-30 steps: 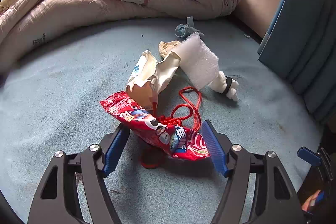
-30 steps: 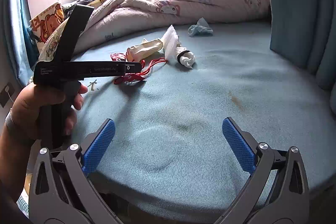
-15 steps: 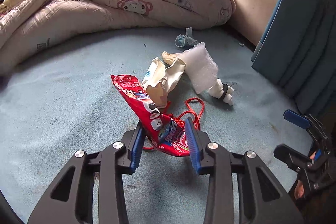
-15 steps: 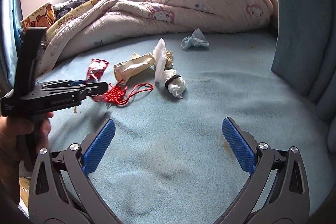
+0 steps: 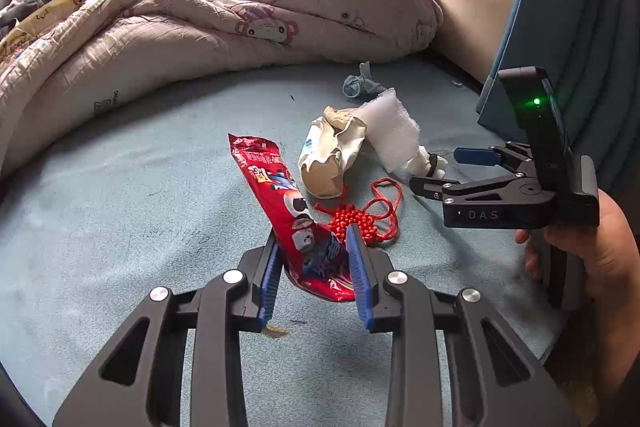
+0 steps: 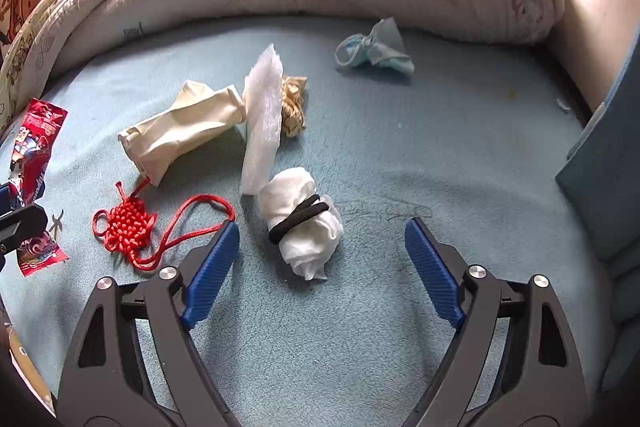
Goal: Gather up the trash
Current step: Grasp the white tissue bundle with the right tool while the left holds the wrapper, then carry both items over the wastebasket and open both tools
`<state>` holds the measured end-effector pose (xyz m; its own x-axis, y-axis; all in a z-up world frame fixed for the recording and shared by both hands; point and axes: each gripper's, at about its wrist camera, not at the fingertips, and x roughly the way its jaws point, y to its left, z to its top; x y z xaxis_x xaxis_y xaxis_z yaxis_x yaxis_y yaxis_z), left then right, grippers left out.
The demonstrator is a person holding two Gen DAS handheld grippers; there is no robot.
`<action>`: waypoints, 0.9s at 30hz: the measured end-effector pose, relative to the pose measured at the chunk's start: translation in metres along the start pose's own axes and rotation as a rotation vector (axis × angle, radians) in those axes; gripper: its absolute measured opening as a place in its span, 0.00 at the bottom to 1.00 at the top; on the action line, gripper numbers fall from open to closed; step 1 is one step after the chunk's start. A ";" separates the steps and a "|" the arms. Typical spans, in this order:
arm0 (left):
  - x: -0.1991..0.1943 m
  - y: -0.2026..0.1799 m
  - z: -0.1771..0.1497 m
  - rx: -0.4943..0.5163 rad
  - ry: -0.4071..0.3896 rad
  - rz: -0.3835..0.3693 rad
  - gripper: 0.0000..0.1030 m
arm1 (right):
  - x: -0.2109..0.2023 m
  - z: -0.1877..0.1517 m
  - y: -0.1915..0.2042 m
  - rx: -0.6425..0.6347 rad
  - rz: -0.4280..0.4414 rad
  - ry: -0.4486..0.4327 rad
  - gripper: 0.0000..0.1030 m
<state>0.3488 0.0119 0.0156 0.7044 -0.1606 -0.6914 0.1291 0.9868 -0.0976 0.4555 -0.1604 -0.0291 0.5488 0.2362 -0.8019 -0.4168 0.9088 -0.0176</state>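
Observation:
My left gripper (image 5: 314, 241) is shut on the lower end of a red snack wrapper (image 5: 280, 203), which stands tilted up off the blue bed sheet (image 5: 120, 187). The same wrapper (image 6: 34, 163) shows at the left edge of the right wrist view. My right gripper (image 6: 320, 239) hovers over a white tissue wad bound by a black hair tie (image 6: 302, 219); its jaws are closing and the wad lies between them, untouched. Nearby lie a red knotted cord (image 6: 132, 227), a crumpled cream paper bag (image 6: 180, 131), a white foam sheet (image 6: 262, 115) and a blue face mask (image 6: 374, 51).
A pink quilt (image 5: 200, 27) is heaped along the far side of the bed. A blue padded panel (image 6: 608, 163) stands at the right. A person's hand (image 5: 596, 239) holds the right gripper, seen at the right of the left wrist view.
My left gripper shut on the red wrapper and lifted it a little. My right gripper swept in toward the trash pile, now over the tissue wad, and its jaws have narrowed.

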 end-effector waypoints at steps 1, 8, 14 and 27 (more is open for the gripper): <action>-0.001 0.001 -0.001 -0.001 -0.001 0.001 0.29 | -0.001 0.000 0.001 -0.004 0.008 -0.005 0.72; -0.007 0.008 -0.010 -0.019 -0.001 0.002 0.29 | 0.003 0.005 0.002 -0.014 0.033 0.000 0.43; -0.023 0.010 -0.021 -0.033 -0.003 0.003 0.29 | -0.007 -0.003 0.006 -0.006 0.020 -0.008 0.29; -0.070 -0.011 -0.072 -0.007 0.015 0.019 0.29 | -0.106 -0.082 0.050 -0.052 0.078 -0.098 0.29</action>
<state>0.2479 0.0134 0.0139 0.6964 -0.1416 -0.7036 0.1106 0.9898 -0.0897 0.3169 -0.1678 0.0063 0.5804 0.3403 -0.7398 -0.4965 0.8680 0.0097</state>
